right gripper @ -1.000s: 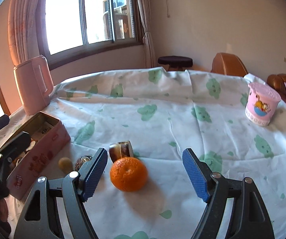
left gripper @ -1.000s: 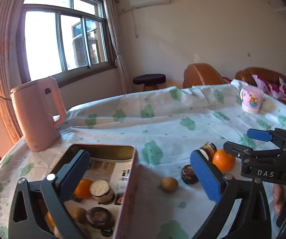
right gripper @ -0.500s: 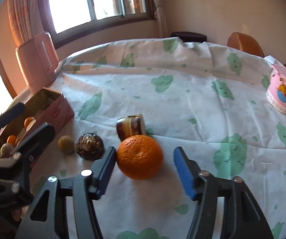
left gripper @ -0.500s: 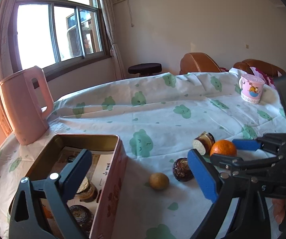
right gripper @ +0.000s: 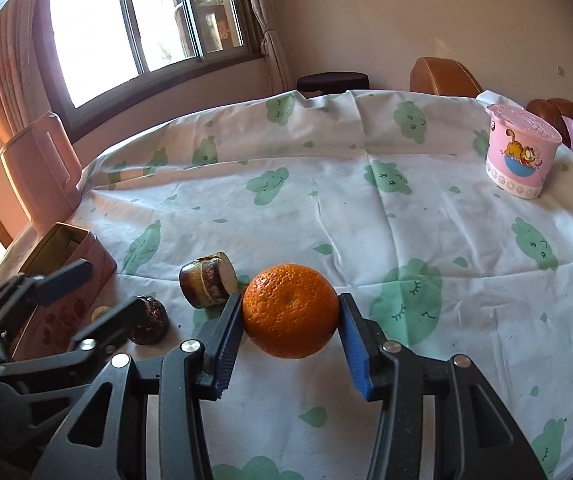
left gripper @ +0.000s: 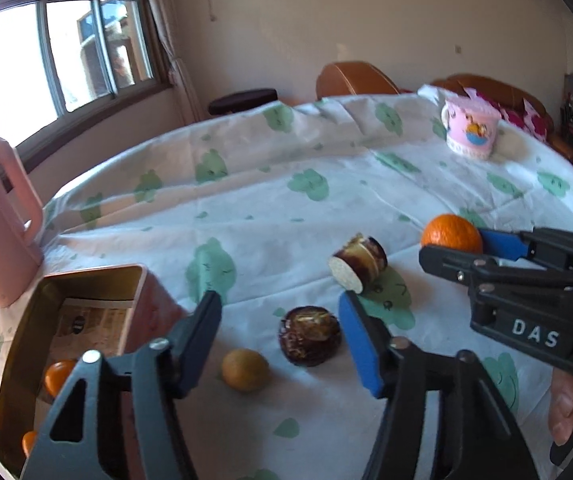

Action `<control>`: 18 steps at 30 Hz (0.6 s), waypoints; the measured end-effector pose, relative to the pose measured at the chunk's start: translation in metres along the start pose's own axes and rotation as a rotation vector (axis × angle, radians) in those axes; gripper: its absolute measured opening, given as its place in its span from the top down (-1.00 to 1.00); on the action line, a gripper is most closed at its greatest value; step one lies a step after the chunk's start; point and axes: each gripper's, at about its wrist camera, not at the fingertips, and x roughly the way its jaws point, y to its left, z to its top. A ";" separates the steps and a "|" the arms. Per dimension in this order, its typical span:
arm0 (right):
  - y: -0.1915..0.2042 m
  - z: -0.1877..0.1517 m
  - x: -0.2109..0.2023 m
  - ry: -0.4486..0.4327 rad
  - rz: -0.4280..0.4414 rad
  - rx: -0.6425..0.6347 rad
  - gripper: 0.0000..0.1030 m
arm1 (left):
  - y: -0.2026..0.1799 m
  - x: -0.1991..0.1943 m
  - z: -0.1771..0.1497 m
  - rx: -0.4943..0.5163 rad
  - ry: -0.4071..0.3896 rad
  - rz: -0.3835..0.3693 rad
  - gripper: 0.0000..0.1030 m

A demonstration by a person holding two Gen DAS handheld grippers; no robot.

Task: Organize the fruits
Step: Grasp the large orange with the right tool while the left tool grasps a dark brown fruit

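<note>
Right hand-held gripper (right gripper: pixel 291 330) clamps the orange (right gripper: pixel 289 310) on the surface, right of the tin (right gripper: pixel 64 280). Lift straight, squeeze gently. Left hand-held gripper (left gripper: pixel 280 338) gapes empty, nearer the tin.

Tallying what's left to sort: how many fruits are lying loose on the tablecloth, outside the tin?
4: a large round orange between the right gripper pads, a cut brown cylindrical piece, a dark round wrinkled fruit and a small yellowish round fruit near the pink metal tin. Others may be hidden.
</note>
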 end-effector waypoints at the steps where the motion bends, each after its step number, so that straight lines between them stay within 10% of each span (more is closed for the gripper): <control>1: 0.000 0.000 -0.001 -0.003 -0.002 0.000 0.06 | -0.002 0.003 0.001 0.010 0.011 -0.006 -0.06; 18: 0.006 -0.001 -0.002 -0.011 0.000 -0.026 0.05 | -0.008 0.008 0.000 0.028 0.046 -0.071 0.28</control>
